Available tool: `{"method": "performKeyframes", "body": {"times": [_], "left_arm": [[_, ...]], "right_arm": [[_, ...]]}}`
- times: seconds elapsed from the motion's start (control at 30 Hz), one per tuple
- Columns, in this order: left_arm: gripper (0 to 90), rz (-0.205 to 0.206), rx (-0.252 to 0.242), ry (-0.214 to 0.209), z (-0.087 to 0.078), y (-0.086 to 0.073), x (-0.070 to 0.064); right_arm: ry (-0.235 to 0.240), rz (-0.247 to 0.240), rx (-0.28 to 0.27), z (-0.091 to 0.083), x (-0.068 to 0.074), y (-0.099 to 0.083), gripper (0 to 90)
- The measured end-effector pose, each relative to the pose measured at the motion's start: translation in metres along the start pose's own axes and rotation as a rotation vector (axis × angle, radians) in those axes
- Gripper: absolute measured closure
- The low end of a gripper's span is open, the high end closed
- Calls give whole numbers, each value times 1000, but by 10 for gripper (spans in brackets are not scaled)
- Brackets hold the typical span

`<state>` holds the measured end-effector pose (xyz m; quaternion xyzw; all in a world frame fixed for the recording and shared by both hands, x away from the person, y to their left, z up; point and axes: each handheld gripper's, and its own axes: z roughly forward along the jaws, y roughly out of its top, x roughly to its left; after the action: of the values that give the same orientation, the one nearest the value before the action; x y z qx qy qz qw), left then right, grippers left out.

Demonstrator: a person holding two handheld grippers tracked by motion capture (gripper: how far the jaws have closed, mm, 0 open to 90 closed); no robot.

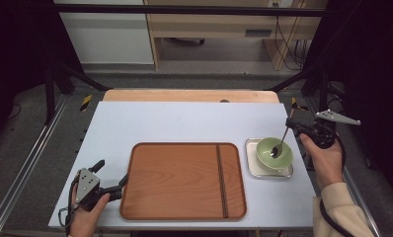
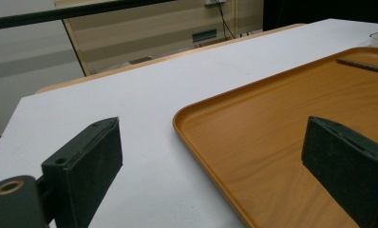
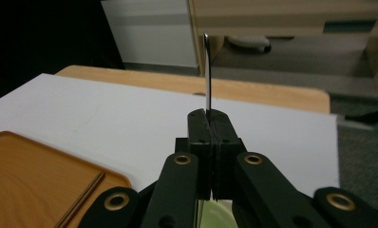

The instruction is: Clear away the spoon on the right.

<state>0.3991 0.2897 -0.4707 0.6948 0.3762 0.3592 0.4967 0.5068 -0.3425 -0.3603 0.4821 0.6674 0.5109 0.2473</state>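
In the high view, the right tool (image 1: 294, 126) pinches a spoon (image 1: 282, 142) in the bowl (image 1: 274, 153); left tool (image 1: 111, 178) gapes wide.

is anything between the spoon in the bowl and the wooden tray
Nothing visible: the right hand-held gripper holds the spoon in the green bowl, and only bare table separates the bowl's small tray from the wooden tray.

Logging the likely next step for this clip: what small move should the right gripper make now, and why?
Probably lift the spoon straight up out of the green bowl. The right gripper is shut on the spoon's handle while its tip sits in the bowl. The left gripper waits open at the wooden tray's corner, a likely place for the spoon.
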Motion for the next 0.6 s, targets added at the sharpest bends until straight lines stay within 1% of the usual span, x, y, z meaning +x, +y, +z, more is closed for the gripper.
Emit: {"method": "performKeyframes", "body": {"times": [0.03,0.1,0.2,0.33,0.37,0.47,0.53,0.57,0.6], "left_arm": [[59,-5,-3,3,0,-1,0],[58,-10,-5,4,1,-1,1],[56,-6,-13,3,0,-1,2],[56,-8,-14,1,0,-1,2],[56,-7,-13,0,1,-1,2],[56,5,-8,1,2,-2,1],[56,4,-9,3,2,-1,1],[56,5,-8,3,2,-1,1],[56,6,-8,2,2,-1,1]], "right_arm": [[-6,-15,-17,-3,2,4,896],[3,-22,-49,-10,6,11,896],[13,-46,-78,-20,15,21,896],[38,-70,-110,-31,34,32,896],[48,-71,-112,-32,39,35,896],[92,-94,-112,-33,57,40,896],[131,-106,-105,-31,71,40,896],[158,-112,-97,-29,80,40,896],[173,-113,-94,-27,86,39,897]]}}
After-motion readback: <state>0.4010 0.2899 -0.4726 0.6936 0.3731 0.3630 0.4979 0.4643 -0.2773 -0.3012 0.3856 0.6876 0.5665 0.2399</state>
